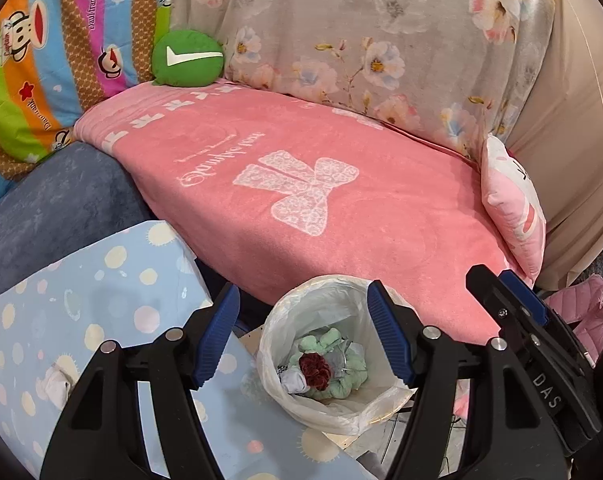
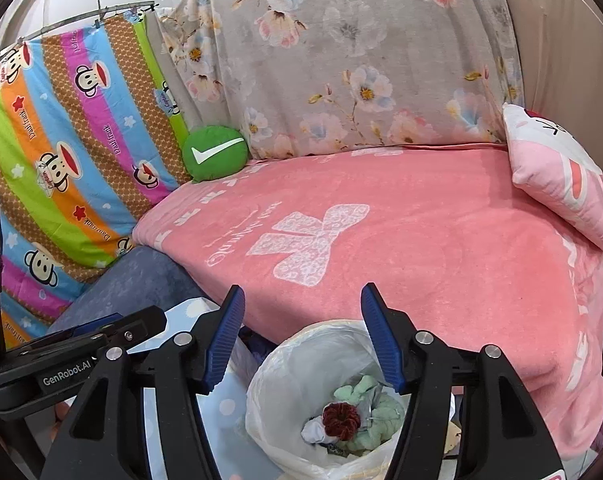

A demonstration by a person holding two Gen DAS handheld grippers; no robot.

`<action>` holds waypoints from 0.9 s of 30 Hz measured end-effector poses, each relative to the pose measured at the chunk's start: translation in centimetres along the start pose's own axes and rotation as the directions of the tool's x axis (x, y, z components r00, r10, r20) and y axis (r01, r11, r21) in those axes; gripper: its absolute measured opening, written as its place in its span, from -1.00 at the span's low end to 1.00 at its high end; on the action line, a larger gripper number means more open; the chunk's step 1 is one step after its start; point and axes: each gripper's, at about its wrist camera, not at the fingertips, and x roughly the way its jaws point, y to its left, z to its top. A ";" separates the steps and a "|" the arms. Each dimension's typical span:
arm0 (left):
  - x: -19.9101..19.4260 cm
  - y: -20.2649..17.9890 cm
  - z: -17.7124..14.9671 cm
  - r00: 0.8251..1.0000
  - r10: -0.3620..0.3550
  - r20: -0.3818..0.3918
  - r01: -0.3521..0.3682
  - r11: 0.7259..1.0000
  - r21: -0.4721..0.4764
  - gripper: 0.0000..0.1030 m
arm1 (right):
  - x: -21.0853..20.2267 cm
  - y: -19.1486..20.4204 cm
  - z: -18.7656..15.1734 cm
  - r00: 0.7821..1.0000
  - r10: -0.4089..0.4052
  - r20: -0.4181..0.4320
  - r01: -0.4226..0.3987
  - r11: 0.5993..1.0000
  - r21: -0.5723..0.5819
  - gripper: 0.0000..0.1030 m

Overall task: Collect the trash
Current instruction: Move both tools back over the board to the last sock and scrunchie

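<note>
Both tongs up over the small round bin lined with a thin white plastic bag (image 1: pixel 333 364), side by side and aimed down-and-forward at the bed. Left tongs (image 1: pixel 303 336) spread wide, blue ribbed pads (image 1: pixel 385 332) apart, nothing between them. Same deal with the right tongs (image 2: pixel 301 336): spread wide, holding nothing. From the left wrist view, right tongs poking in at the right edge with "DAS" readable on the black body. From the right wrist view, left tongs showing at the lower left with "GenRobot.AI" in white lettering.

Trash sitting down inside the bin: crumpled mint-green wads (image 2: pixel 365 390), a dark red scrunched ball (image 2: pixel 338 419) on top in the middle, plus a bit of crumpled whitish paper (image 1: pixel 293 380) next to it.

Bin just beside the front edge of the fuzzy pink blanket with a white bow print (image 1: pixel 321 184) covering the bed. Script writing on the blanket upside down, not really legible. Round green cushion with a white check mark (image 1: pixel 187 58) at the far corner. Striped rainbow monkey-face sheet (image 2: pixel 65 140) hanging on the left, "Paul Frank" and "Captain" printed on it. Grey floral cloth (image 1: pixel 361 32) behind the bed, pink-and-white cartoon pillow (image 2: pixel 561 176) at the right end. Light blue polka-dot fabric (image 1: pixel 101 300) under the left tongs.
</note>
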 end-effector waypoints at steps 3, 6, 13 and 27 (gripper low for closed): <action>-0.4 0.9 -0.1 1.000 0.008 0.005 -0.008 1.000 -0.014 0.22 | 0.2 0.9 -0.2 1.000 0.007 -0.008 -0.007 1.000 -0.010 0.16; -0.7 2.0 -0.2 1.000 0.019 0.007 -0.019 0.999 -0.032 0.22 | 0.4 1.8 -0.4 1.000 0.013 -0.014 -0.013 1.000 -0.025 0.22; -1.5 5.4 -0.9 0.998 0.065 0.018 -0.064 0.995 -0.076 0.22 | 1.3 4.4 -1.2 0.998 0.043 -0.039 -0.045 0.998 -0.053 0.29; -2.6 15.6 -4.6 0.981 0.192 -0.011 -0.190 0.959 -0.209 0.23 | 4.5 12.5 -5.6 0.980 0.124 -0.157 -0.148 0.978 -0.150 0.30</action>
